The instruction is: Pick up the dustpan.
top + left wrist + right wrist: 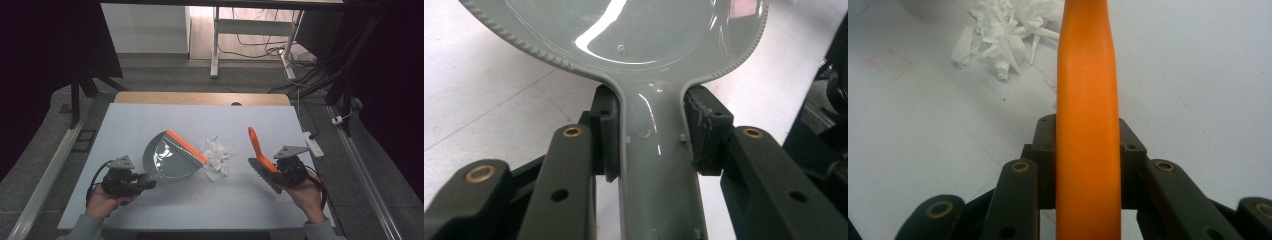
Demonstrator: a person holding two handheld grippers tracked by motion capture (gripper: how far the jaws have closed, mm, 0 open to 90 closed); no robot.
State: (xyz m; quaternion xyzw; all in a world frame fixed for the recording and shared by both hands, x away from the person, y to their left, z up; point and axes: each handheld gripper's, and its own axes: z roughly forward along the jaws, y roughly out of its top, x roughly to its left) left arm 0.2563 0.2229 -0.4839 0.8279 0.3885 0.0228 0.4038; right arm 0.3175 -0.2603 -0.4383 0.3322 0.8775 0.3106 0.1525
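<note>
We see a grey dustpan (167, 161) (orange lip) clamped in our left tool (142, 182), an orange brush (261, 152) clamped in our right tool (280, 170), beside white paper scraps (216, 152).

Left gripper (651, 135) clamps the grey dustpan (634, 30) by its handle; white table (484, 85) beneath

Left hand (102, 200): near the table's front left corner, palm up under its gripper.
Left gripper (145, 182): jaws clamped, pointing right.
Right hand (305, 197): near the front right corner.
Right gripper (272, 167): jaws clamped, seemingly tilted upward.
</note>
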